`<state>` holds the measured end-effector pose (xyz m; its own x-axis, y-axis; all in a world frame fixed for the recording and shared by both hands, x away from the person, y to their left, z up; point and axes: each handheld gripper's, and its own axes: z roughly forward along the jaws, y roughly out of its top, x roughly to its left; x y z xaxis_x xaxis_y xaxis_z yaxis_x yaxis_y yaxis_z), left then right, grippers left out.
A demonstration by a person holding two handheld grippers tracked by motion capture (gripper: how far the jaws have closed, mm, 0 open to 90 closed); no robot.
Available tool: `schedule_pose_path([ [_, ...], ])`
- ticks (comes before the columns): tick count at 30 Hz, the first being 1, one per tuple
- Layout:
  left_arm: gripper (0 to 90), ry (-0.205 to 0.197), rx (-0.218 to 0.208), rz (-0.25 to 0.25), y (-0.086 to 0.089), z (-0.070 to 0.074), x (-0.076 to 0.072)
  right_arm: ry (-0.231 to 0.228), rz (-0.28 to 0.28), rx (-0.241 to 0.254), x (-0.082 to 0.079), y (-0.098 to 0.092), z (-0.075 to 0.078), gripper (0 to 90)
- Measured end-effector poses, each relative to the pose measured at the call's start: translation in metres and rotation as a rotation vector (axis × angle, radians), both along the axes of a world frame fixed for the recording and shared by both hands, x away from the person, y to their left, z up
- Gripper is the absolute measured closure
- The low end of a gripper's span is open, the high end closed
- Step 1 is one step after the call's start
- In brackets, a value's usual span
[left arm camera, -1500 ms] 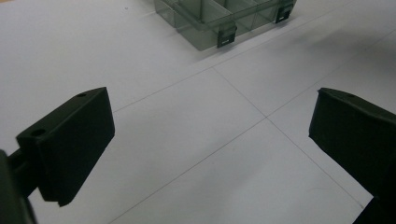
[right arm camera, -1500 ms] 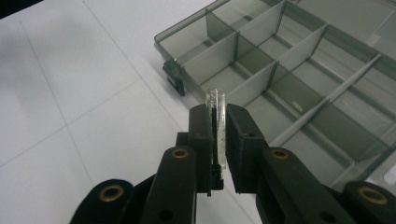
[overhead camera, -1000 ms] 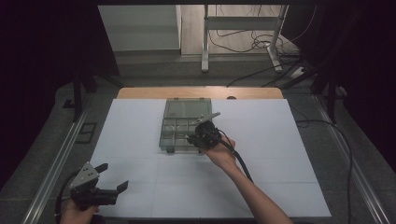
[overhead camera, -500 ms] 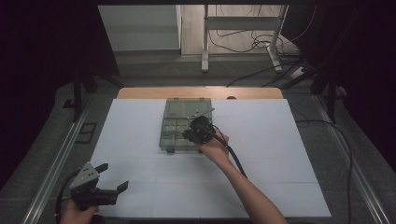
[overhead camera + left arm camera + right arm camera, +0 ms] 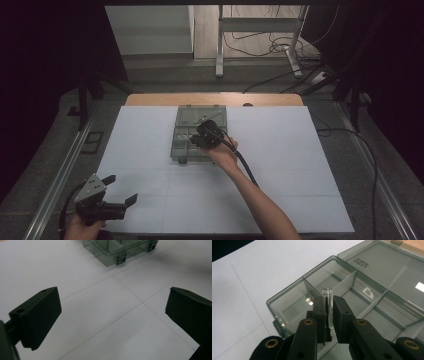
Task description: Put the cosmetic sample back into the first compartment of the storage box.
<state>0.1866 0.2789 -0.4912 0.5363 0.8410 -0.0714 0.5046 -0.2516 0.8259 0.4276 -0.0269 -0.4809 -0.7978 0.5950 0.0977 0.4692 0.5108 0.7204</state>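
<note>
A smoky clear compartment box (image 5: 199, 133) lies open in the middle of the white table, its lid (image 5: 387, 267) flat behind it. My right gripper (image 5: 329, 310) hovers over the box's front left compartments, shut on a small clear glass tube (image 5: 327, 298) that stands up between its pads. In the high view that gripper (image 5: 202, 136) sits above the box's centre. Down at the near left corner of the table, my left gripper (image 5: 119, 189) is open with nothing between its fingers. The left gripper view has the box's front edge (image 5: 117, 257) far ahead.
A white sheet (image 5: 300, 165) covers the table, with a wooden strip (image 5: 150, 99) at its far edge and metal rails (image 5: 60, 170) along both sides. Cables (image 5: 280, 50) and a stand's legs lie on the floor beyond. Dividers split the box into several compartments.
My right gripper has moved left and slightly forward over the box with the tube in it. The left gripper has stayed in place.
</note>
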Motion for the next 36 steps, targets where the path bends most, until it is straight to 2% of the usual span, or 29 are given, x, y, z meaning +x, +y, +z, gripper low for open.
schedule_pose_path([
  [16,0.9,0.001,0.001,-0.002,0.0,0.0,0.0,-0.01,-0.027,0.009,0.017,0.015,-0.005,80.8],
  [36,0.9,0.001,-0.003,-0.003,0.001,0.0,0.0,-0.025,-0.025,0.013,0.032,0.044,-0.008,80.8],
])
